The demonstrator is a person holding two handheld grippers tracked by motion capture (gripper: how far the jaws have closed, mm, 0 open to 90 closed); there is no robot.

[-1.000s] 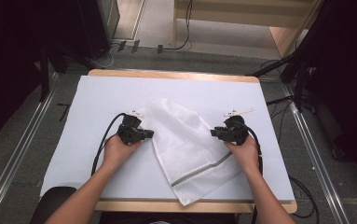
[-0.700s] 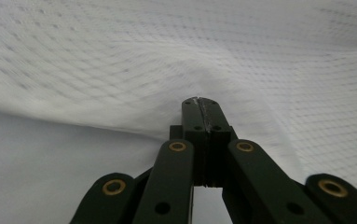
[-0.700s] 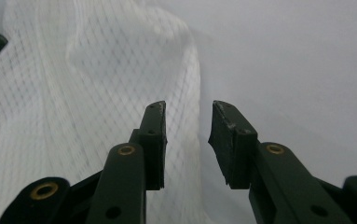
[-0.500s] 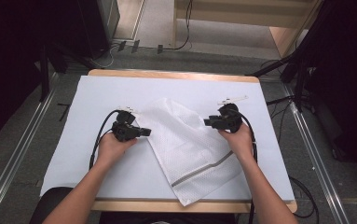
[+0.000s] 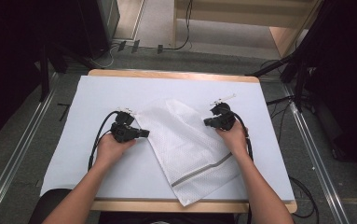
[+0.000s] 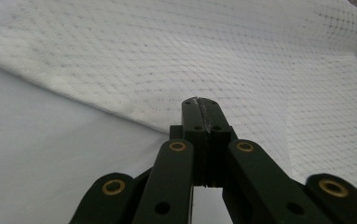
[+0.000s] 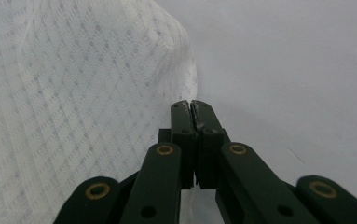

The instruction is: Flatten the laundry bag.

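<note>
A white mesh bag (image 5: 185,149) with a grey strip (image 5: 199,170) near its front end lies flat and slanted on the white table cover (image 5: 87,93). My left gripper (image 5: 147,134) rests at the bag's left edge with its jaws shut. In the left gripper view its tips (image 6: 198,100) meet over the border of the mesh (image 6: 223,46). My right gripper (image 5: 206,122) sits at the bag's upper right edge. Its jaws have just been closing and now stand shut (image 7: 190,103), with no fabric seen between them. There the mesh (image 7: 73,93) lies just left of the tips.
The wooden table edge (image 5: 171,74) shows at the far side, with a dark cabinet (image 5: 87,23) and floor cables (image 5: 181,44) beyond it. A small white tag (image 5: 227,98) lies just past the right gripper. Black cables (image 5: 99,135) trail from both grippers. A metal rail (image 5: 17,158) runs along the table's left.
Both hands have slid toward the far side of the table along the bag's edges, the right one farther and a little leftward. The bag has kept its place.
</note>
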